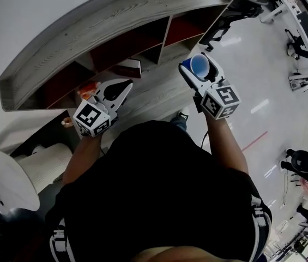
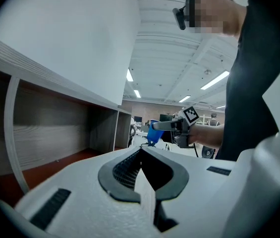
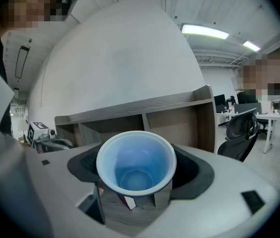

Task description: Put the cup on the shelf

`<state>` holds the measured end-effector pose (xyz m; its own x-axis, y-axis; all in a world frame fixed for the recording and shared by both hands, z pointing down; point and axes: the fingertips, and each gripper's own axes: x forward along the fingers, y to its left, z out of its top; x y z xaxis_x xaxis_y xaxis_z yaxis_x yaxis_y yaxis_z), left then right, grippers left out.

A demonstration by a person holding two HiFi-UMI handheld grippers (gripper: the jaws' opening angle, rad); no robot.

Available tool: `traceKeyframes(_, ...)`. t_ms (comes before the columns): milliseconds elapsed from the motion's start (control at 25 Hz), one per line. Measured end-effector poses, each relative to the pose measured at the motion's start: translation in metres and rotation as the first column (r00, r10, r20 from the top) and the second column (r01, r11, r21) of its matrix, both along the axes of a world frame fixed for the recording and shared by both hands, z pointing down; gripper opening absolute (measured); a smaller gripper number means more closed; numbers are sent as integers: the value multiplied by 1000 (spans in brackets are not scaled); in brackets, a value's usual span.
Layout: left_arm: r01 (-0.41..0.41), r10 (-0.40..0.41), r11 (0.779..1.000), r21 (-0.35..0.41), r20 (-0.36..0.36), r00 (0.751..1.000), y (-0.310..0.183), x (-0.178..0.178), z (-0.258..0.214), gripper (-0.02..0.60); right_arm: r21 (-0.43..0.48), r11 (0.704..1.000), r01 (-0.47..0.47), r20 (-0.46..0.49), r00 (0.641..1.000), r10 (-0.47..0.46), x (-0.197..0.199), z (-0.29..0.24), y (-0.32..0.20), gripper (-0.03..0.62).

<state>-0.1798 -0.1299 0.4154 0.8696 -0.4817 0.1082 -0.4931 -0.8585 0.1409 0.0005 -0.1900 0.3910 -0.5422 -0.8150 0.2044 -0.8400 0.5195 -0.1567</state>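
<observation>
The right gripper (image 1: 201, 74) is clamped on the cup (image 3: 136, 163), one jaw against each side of its wall just under the rim. It holds the cup in the air on the open side of the shelf (image 3: 144, 106), short of it and toward the shelf's right-hand end. The cup is blue, with a thin pale rim, a lighter blue inside and a small round bottom. Its wall tapers from a wide mouth to a narrow base. It stands roughly upright, with its long axis running top to bottom, base down and mouth up. The mouth is tipped a little back toward the gripper's own camera, so that view looks into it. In the left gripper view the same cup hangs below the right gripper's jaws as a small blue wedge, wider above. The left gripper (image 2: 140, 155) is held before the shelf's middle compartments, its jaws pressed together with nothing between them. Just beside it, at the shelf's front, sits a small orange thing (image 1: 88, 89), too small to make out. The shelf is pale grey wood-grain board with a long top plank. Upright dividers split it into open compartments with dark red-brown floors. A white flat thing (image 1: 130, 67) lies in one middle compartment. A plain white wall rises behind the shelf. Past the shelf's right-hand end stands a black office chair (image 3: 239, 128).
</observation>
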Motion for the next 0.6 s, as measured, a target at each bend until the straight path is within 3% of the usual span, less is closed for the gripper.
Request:
traceKeyframes(280,45,-44,999,-21,16,999,3,19,8,18,-11,1000,21,17,1000,-20,21,13,-18,385)
traceKeyframes(480,71,-74,996,-50,-60,995,-1,34,-7,18,-27,999,34,7,999,-34,41,20,-28,385)
traceKeyframes(600,81,-84,996,-46,-61,995,-1,45,-10,18,-22,999,41,11,999,-40,51,21,-33,385)
